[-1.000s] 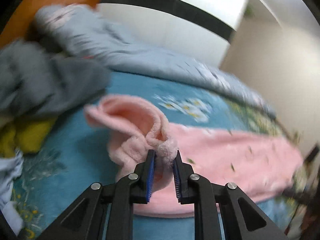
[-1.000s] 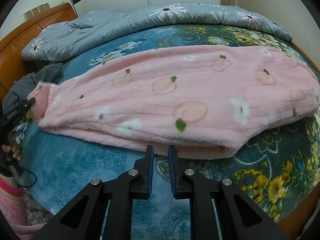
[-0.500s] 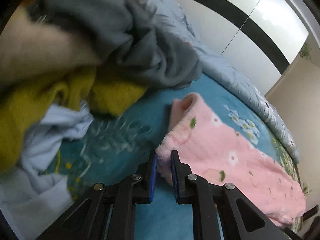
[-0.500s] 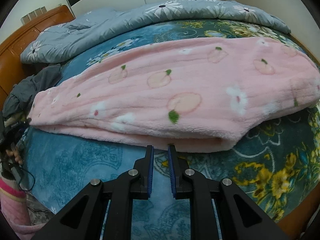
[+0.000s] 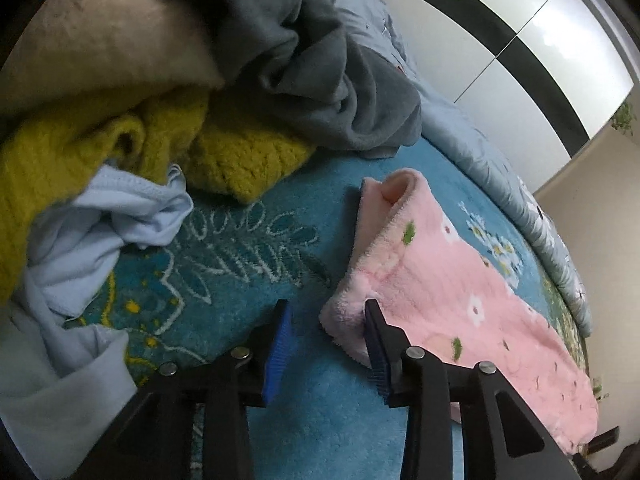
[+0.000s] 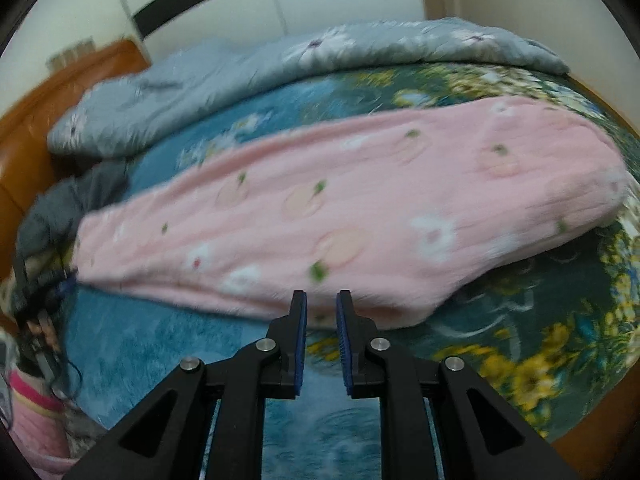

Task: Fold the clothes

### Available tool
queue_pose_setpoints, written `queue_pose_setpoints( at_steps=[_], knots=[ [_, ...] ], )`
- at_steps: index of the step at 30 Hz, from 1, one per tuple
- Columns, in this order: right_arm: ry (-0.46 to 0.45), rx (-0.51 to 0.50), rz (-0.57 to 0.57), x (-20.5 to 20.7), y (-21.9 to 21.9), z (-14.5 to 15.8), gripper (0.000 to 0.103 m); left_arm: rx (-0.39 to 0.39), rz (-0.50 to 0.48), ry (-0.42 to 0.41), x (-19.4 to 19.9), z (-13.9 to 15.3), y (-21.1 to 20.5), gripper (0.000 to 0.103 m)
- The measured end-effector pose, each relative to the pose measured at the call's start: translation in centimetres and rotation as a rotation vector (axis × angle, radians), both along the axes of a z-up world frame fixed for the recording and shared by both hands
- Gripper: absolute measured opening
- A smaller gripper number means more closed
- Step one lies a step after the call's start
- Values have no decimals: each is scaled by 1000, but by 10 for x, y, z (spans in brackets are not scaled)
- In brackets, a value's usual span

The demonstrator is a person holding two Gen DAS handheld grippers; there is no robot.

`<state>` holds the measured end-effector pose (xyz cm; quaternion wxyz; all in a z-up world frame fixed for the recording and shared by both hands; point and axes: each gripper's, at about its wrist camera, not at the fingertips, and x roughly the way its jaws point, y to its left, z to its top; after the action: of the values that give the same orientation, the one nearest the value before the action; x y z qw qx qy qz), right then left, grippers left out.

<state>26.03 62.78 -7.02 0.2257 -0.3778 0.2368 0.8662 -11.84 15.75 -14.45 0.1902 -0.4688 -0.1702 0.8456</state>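
Left wrist view: the left gripper [image 5: 326,314] hangs low over the blue patterned bedspread [image 5: 248,248] with its jaws spread wide and nothing between the pads. The right-hand finger [image 5: 378,332] touches the near corner of the pink fleece garment [image 5: 448,292], which lies flat on the bedspread, printed with small white flowers and green leaves; the left-hand finger sits over bare bedspread, clear of the fleece. The garment's far end curls up into a small open fold. Beyond the garment on its left side is a heap of unfolded clothes: a mustard-yellow knit [image 5: 224,152], a pale blue garment [image 5: 92,240] in front of it, a grey fleece piece [image 5: 320,68] behind, and something beige and fuzzy [image 5: 100,36] at the top. A grey-blue floral duvet [image 5: 480,148] runs along the bedspread's far edge, with a white wardrobe with a black band [image 5: 532,56] behind it.

Right wrist view, blurred: the right gripper [image 6: 321,304] has its jaws a narrow gap apart, holding nothing. Its tips sit right at the near long edge of the pink fleece garment [image 6: 360,200], which stretches across the bedspread [image 6: 152,340]; whether they touch the cloth I cannot tell. The grey-blue duvet [image 6: 240,80] lies beyond the garment, and a wooden headboard [image 6: 48,112] stands past the garment's left end. The left gripper [image 6: 66,282] shows dimly at that left end.
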Motion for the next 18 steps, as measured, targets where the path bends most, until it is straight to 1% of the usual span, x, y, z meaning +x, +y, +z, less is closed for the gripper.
queue_pose_setpoints(
  at_steps=[2, 5, 6, 8, 10, 12, 14, 18],
  knots=[
    [45, 3, -84, 24, 24, 9, 48, -19, -5, 7, 1, -1, 3, 42],
    [120, -6, -250, 70, 67, 19, 50, -30, -5, 9, 2, -2, 5, 45],
    [158, -36, -326, 90, 86, 19, 52, -31, -3, 8, 2, -2, 5, 46],
    [218, -102, -442, 120, 114, 13, 62, -35, 1, 9, 3, -3, 7, 48],
    [289, -195, -547, 151, 144, 0, 63, -43, 4, 13, 4, -3, 9, 54],
    [362, -279, -591, 166, 163, -12, 63, -57, 4, 18, 6, -3, 14, 59],
    [459, -378, -614, 177, 181, -26, 63, -86, 4, 24, 8, -2, 19, 61],
    [609, -530, -612, 173, 205, -45, 63, -134, 13, 28, 11, -1, 27, 65]
  ],
)
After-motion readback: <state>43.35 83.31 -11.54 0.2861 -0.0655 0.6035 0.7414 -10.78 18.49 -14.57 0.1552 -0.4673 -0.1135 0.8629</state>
